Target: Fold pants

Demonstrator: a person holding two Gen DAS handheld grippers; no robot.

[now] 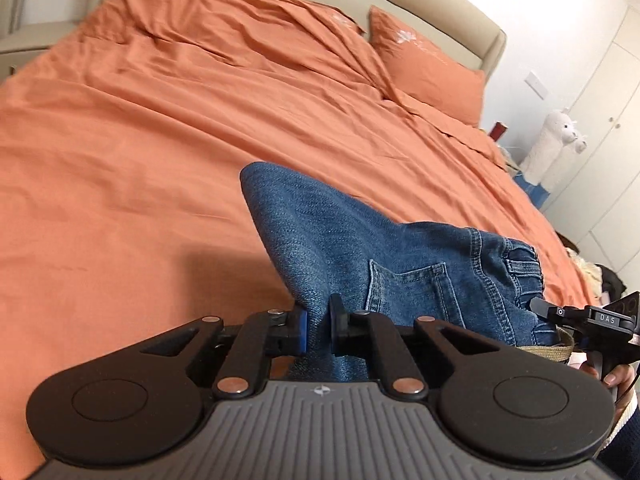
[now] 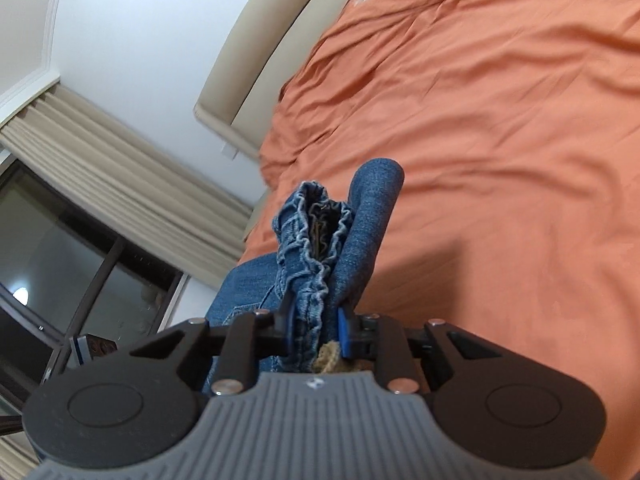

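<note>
Blue denim pants (image 1: 360, 248) hang lifted above an orange-covered bed (image 1: 140, 140). My left gripper (image 1: 319, 326) is shut on a folded edge of the denim, which rises in a point ahead of the fingers; a back pocket (image 1: 408, 284) shows to its right. In the left wrist view the right gripper (image 1: 538, 306) holds the pants at the gathered waistband. Seen from the right wrist, my right gripper (image 2: 314, 330) is shut on the bunched elastic waistband (image 2: 312, 248), with a rolled fold of the pants (image 2: 372, 216) standing beside it.
Rumpled orange bedding and an orange pillow (image 1: 428, 76) lie toward the beige headboard (image 1: 460, 4). A white plush toy (image 1: 556, 140) stands by the wall on the right. A dark window (image 2: 60, 248) with beige curtains (image 2: 132, 168) sits left of the bed. A person's hand (image 1: 616, 376) grips the right tool.
</note>
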